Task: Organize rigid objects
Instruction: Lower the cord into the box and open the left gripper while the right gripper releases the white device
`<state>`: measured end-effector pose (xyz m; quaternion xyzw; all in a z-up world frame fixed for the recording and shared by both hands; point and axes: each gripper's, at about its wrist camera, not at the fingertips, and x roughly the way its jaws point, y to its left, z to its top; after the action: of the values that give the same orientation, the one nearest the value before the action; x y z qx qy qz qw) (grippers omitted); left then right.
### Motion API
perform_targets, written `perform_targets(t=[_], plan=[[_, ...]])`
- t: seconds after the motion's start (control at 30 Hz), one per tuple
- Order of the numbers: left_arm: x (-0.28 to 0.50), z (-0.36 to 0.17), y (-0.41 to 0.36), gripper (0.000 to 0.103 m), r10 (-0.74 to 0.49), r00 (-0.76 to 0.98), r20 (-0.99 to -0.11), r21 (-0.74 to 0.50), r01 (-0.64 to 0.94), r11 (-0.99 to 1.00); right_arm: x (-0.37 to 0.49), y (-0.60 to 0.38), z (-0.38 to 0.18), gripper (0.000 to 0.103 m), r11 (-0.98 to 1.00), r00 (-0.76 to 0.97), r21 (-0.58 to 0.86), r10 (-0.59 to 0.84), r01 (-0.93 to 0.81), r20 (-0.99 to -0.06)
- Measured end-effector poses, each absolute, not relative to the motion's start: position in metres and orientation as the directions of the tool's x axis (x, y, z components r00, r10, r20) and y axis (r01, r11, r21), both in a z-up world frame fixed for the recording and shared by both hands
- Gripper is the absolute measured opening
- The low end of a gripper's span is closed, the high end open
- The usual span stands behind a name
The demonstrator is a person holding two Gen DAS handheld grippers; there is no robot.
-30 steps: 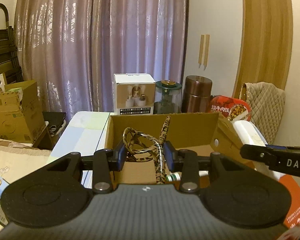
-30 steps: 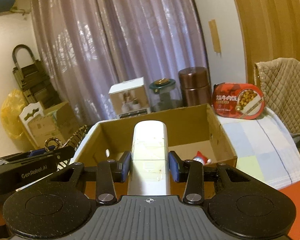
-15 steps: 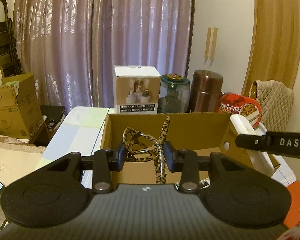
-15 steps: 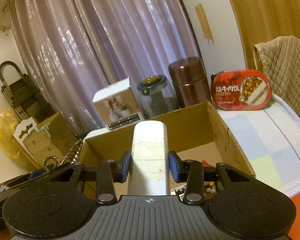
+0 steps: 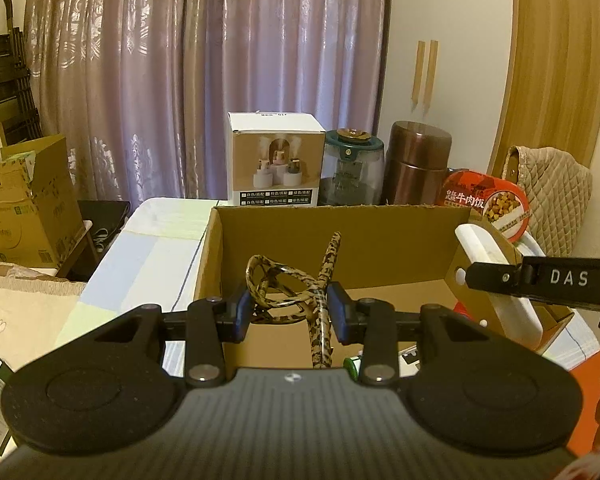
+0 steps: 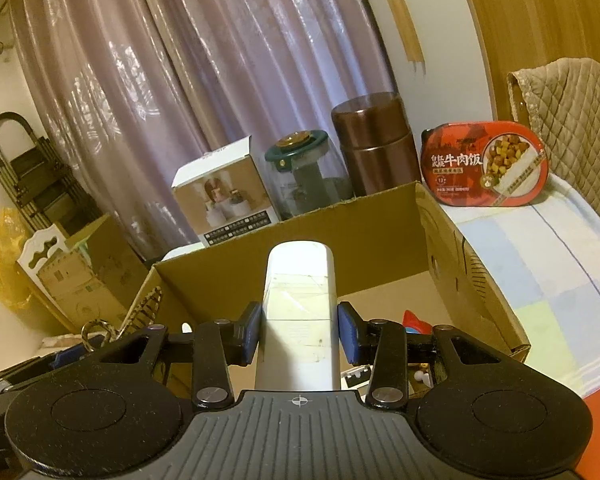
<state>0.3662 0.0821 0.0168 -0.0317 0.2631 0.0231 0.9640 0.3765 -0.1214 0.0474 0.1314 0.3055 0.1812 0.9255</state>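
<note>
Holding both grippers over the open cardboard box point(image 5: 400, 240), you have something clamped in each. Your left gripper point(image 5: 290, 312) is closed down on a leopard-print looped item point(image 5: 284, 288), glossy and strap-like; its blue pads press the tangle from both sides, and one straight end sticks up toward the box's far wall. What exactly the item is, you cannot tell from here. Your right gripper point(image 6: 298, 334) is closed on a white remote-shaped object point(image 6: 300, 300), gripped across its width with the rounded end pointing forward over the box interior. In the left wrist view that same white object point(image 5: 484, 248) shows at the box's right-hand wall, with the right gripper's black finger across it.

Inside the box, a small red item point(image 6: 414, 320) lies on the floor near the right wall. Behind the box stand a white product carton point(image 5: 274, 160), a glass jar with a green lid point(image 5: 350, 168), a copper-coloured canister point(image 5: 416, 164) and a red instant-meal tub point(image 6: 484, 160). The box sits on a pale checked tablecloth point(image 6: 560, 280).
</note>
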Motion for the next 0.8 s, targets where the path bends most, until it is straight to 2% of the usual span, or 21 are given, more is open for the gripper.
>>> perform_targets(t=[0.8], plan=[[0.3624, 0.022, 0.0851, 0.035, 0.047, 0.873, -0.485, -0.061, -0.087, 0.994, 0.3776, -0.1268, 0.0473, 0.037, 0.899, 0.748, 0.362, 0.415, -0.248, -0.518]])
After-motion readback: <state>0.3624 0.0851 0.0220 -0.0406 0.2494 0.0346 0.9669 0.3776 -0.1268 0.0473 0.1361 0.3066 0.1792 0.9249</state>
